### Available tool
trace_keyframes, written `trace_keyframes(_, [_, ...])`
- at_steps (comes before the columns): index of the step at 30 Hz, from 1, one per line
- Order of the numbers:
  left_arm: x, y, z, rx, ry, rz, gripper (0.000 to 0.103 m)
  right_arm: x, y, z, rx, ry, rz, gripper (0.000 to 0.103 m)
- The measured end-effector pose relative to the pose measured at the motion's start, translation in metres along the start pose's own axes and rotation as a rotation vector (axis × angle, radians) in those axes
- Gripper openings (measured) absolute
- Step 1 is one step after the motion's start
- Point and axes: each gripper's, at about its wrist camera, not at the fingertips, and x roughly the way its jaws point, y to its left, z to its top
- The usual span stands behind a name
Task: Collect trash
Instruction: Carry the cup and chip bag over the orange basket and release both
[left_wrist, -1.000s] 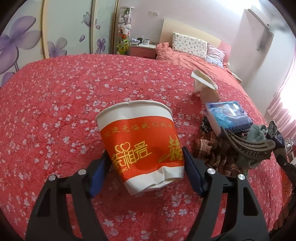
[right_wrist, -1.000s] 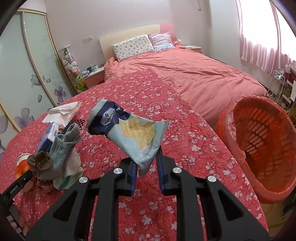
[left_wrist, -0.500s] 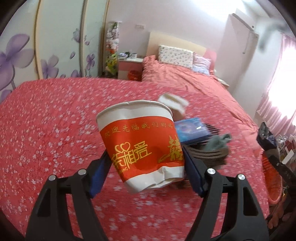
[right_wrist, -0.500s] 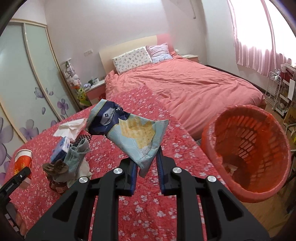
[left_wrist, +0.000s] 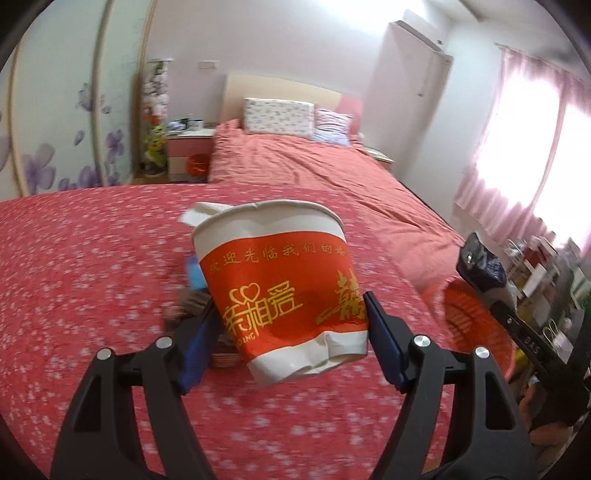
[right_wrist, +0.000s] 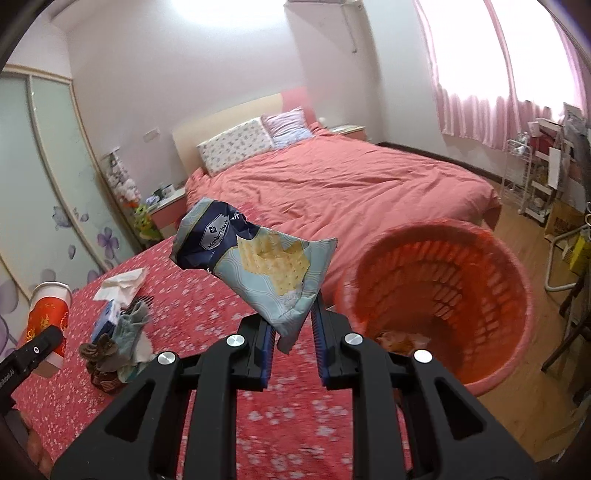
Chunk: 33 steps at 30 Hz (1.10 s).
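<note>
Left gripper (left_wrist: 291, 332) clamps a red-and-white paper cup (left_wrist: 280, 284), blue pads pressed on its lower sides; jaws stand wide around it. Cup tilts with its mouth toward 11 o'clock, base crumpled, held above the red floral bedspread (left_wrist: 92, 258)

Right gripper (right_wrist: 293, 332) pinches the bottom corner of a cracker bag (right_wrist: 258, 266) between narrow jaws; the bag leans up toward 10 o'clock, blue and pale with a cracker printed on it

Orange trash basket (right_wrist: 491, 258) sits off the bed edge at 3 o'clock of the right gripper, mesh-walled, some scraps at its bottom. In the left view the basket (left_wrist: 472, 317) lies at 3 o'clock of the cup, partly behind the other tool

On the bedspread in the right view, 9 o'clock of the bag: white tissue (right_wrist: 122, 284), a blue pack (right_wrist: 107, 321) beneath it, a heap of socks (right_wrist: 118, 347) nearer the camera. The cup (right_wrist: 48, 314) shows at the far left edge

Pink duvet bed (right_wrist: 351, 181) with pillows beyond, at 12 o'clock
</note>
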Motion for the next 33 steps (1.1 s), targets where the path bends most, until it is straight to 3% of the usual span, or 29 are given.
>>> trace_keyframes(17, [0.043, -0.139, -0.013, 0.144, 0.052, -0.226, 0.073, -0.023, -0.082, 0.011, 0.123, -0.119, -0.175, 0.019])
trace_keyframes(33, [0.104, -0.250, -0.044, 0.287, 0.144, -0.388, 0.073, -0.009, -0.134, 0.011, 0.249, -0.112, -0.257, 0.019])
